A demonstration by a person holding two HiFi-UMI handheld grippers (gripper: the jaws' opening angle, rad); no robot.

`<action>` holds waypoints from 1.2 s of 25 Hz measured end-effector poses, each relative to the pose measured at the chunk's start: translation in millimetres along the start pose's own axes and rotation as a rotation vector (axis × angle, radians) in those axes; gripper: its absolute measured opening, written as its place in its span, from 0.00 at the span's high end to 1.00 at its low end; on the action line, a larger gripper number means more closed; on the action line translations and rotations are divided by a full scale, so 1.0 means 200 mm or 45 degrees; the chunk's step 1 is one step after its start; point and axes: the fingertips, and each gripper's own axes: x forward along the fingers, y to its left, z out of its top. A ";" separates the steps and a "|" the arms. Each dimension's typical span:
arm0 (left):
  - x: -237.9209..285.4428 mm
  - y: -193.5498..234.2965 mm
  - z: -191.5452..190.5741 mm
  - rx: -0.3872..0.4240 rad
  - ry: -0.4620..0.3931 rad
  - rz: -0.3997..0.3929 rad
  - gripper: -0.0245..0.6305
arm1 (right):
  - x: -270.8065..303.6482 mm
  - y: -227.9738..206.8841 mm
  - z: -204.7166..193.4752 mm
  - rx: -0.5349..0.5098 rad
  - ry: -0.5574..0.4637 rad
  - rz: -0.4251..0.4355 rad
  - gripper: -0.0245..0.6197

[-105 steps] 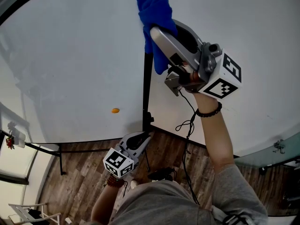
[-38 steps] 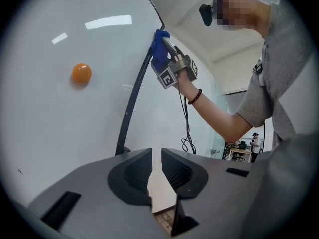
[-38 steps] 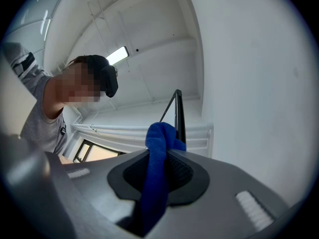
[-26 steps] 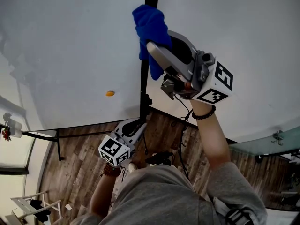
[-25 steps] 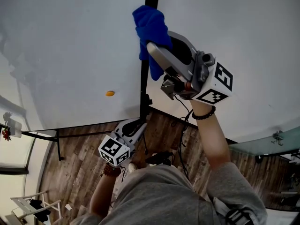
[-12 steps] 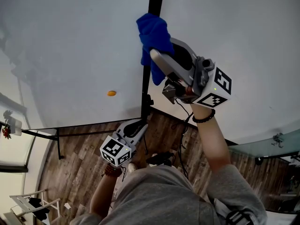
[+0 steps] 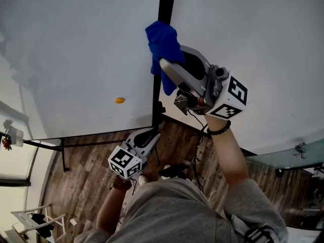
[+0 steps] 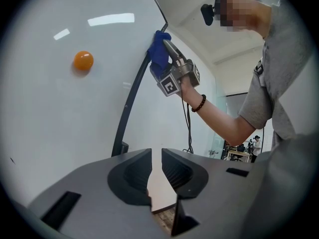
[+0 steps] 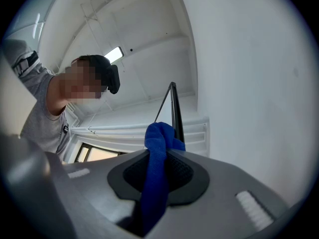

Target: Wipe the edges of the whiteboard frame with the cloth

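Note:
A blue cloth (image 7: 163, 47) is pressed against the black vertical edge of the whiteboard frame (image 7: 158, 92), and my right gripper (image 7: 173, 57) is shut on it. In the right gripper view the cloth (image 9: 158, 146) bulges out between the jaws, with the frame edge (image 9: 175, 108) rising just behind it. My left gripper (image 7: 148, 139) hangs low near the frame's foot, shut with nothing in it. From the left gripper view (image 8: 155, 166) the cloth (image 8: 159, 51) shows high on the frame edge (image 8: 130, 98).
An orange round magnet (image 7: 119, 100) sticks to the whiteboard (image 7: 76, 44) left of the frame edge. A white surface (image 7: 263, 39) lies to the right. A black cable (image 7: 198, 135) hangs from the right gripper. Wooden floor (image 7: 86, 186) and stand legs are below.
The right gripper has slid the cloth down the black frame edge, toward the bracket at its foot. The left gripper has stayed low in about the same place.

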 end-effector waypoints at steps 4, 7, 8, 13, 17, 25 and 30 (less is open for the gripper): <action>0.00 0.00 0.02 -0.001 -0.002 0.002 0.86 | 0.00 -0.01 -0.01 0.003 0.002 -0.007 0.85; 0.00 0.00 0.03 -0.007 -0.007 0.003 0.86 | -0.01 -0.01 -0.01 0.015 0.006 -0.015 0.85; 0.00 0.00 0.03 -0.008 -0.005 0.005 0.86 | -0.02 -0.02 -0.03 0.020 0.007 -0.018 0.85; 0.03 0.03 0.00 -0.007 0.005 0.009 0.86 | -0.07 -0.06 -0.10 0.033 0.010 -0.035 0.85; 0.00 0.01 -0.06 -0.010 0.011 0.006 0.86 | -0.10 -0.01 -0.17 0.027 0.023 -0.053 0.85; -0.04 0.00 -0.08 -0.011 0.017 0.008 0.86 | -0.13 0.03 -0.25 0.043 0.033 -0.068 0.85; -0.04 -0.01 -0.10 -0.016 0.021 0.009 0.86 | -0.14 0.04 -0.27 0.042 0.032 -0.080 0.85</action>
